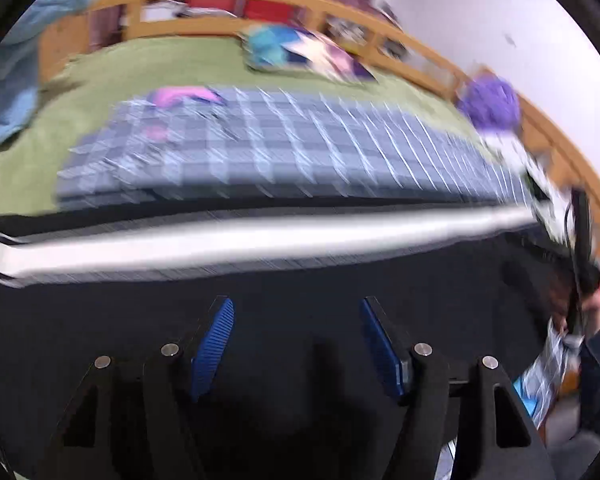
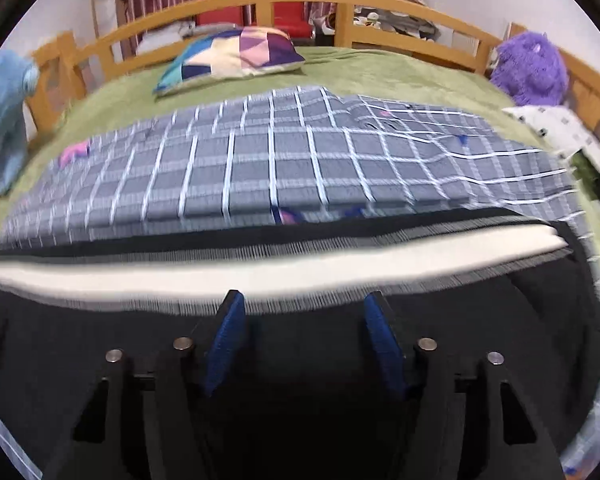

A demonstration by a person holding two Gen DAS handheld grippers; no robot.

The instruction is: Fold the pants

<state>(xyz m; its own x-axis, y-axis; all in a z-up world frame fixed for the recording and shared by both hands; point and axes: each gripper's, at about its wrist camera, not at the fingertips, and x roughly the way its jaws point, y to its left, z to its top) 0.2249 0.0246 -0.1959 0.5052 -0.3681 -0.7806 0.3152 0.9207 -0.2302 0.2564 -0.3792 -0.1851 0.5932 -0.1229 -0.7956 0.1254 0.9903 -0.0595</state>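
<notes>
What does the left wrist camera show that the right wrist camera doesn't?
Only the left wrist view shows a person's hand at its right edge, by something red. Only the right wrist view shows the white patterned cloth clearly. Both show the black pants with a white stripe, the checked blanket, the patchwork pillow, the purple plush, and open gripper jaws over the pants.

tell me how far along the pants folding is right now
Done: the black pants with a white side stripe lie flat along the bed's near edge, in front of the checked blanket. In hand: nothing; the left gripper and right gripper hover open above the fabric. Left: whether more folds remain can't be told.
</notes>
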